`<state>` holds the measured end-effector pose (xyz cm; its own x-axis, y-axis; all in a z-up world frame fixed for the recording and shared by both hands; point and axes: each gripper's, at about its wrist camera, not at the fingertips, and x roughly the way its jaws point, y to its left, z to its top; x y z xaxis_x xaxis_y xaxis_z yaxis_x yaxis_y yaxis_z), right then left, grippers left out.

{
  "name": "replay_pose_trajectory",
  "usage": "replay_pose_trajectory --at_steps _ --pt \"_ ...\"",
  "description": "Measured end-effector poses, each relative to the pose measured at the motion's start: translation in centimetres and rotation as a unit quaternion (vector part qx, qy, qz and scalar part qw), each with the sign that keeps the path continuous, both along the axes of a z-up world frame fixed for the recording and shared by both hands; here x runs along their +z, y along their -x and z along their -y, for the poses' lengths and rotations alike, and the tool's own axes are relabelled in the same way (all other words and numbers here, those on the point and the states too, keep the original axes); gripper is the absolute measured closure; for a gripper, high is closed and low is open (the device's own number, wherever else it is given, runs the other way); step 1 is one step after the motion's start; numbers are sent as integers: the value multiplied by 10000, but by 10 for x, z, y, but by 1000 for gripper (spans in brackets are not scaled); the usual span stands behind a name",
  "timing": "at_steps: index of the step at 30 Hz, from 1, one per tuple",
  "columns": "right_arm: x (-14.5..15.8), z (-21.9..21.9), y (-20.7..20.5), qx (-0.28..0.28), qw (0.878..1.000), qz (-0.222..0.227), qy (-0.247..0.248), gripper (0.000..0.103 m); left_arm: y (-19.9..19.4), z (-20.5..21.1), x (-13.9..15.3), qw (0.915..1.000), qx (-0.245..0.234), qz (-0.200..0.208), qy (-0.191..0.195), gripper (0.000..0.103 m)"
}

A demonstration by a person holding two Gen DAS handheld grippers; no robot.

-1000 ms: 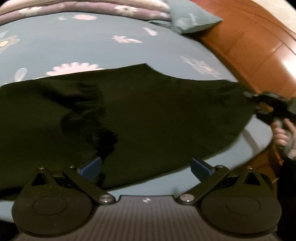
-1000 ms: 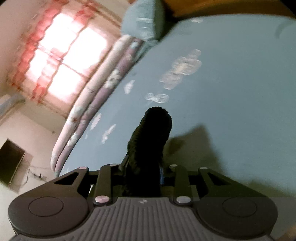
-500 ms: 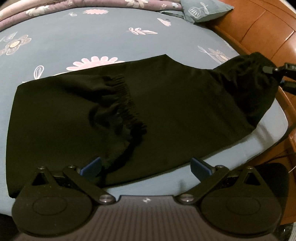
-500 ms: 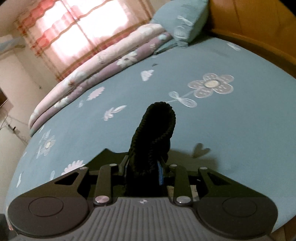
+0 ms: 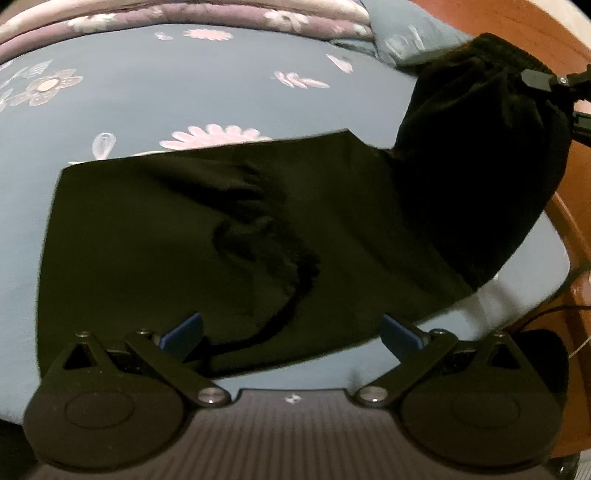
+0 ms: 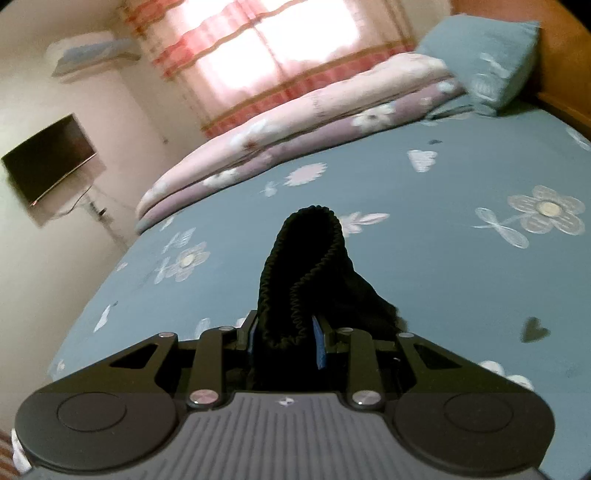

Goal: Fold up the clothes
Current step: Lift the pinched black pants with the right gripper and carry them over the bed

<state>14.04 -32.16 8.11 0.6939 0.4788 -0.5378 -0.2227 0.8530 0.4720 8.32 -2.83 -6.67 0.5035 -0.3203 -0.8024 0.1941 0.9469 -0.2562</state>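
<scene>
Black trousers [image 5: 207, 236] lie spread flat on the blue flowered bed sheet [image 5: 184, 107]. Their right end, with a ribbed elastic band [image 5: 506, 51], is lifted off the bed by my right gripper [image 5: 535, 79] at the upper right of the left wrist view. In the right wrist view that gripper [image 6: 284, 332] is shut on the gathered elastic band [image 6: 306, 254], which stands up between the blue pads. My left gripper [image 5: 291, 332] hovers open over the near hem of the trousers with nothing between its fingers.
A folded pink and purple quilt [image 6: 295, 122] lies along the far side of the bed, with a blue pillow [image 6: 484, 55] beside it. A wooden headboard [image 5: 524, 26] runs along the right. A wall television [image 6: 48, 158] and a curtained window [image 6: 280, 48] stand beyond the bed.
My right gripper has raised the banded end of the trousers higher off the bed and carried it inward over the garment. The left gripper has stayed open over the near hem.
</scene>
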Motion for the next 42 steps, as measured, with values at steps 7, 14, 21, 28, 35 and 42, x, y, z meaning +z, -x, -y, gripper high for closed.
replay_pose_trajectory --at_steps 7,14,21,28,35,42 --pt "22 -67 -12 540 9984 67 180 70 2 -45 8 9987 480 136 60 2" --pt "27 -127 -22 868 9956 34 363 71 6 -93 15 9950 965 257 -69 2" --pt "8 -179 -26 1025 9914 0 816 71 9 -134 19 9890 1434 354 42 2" --pt "-7 -234 -30 1371 9845 -90 1092 71 10 -156 20 9855 1641 404 122 2" --pt "2 -268 -25 1573 9786 134 1316 71 13 -174 18 9829 1779 425 222 2" --pt "5 -296 -23 1760 9696 333 1668 71 20 -192 15 9794 1950 414 326 2"
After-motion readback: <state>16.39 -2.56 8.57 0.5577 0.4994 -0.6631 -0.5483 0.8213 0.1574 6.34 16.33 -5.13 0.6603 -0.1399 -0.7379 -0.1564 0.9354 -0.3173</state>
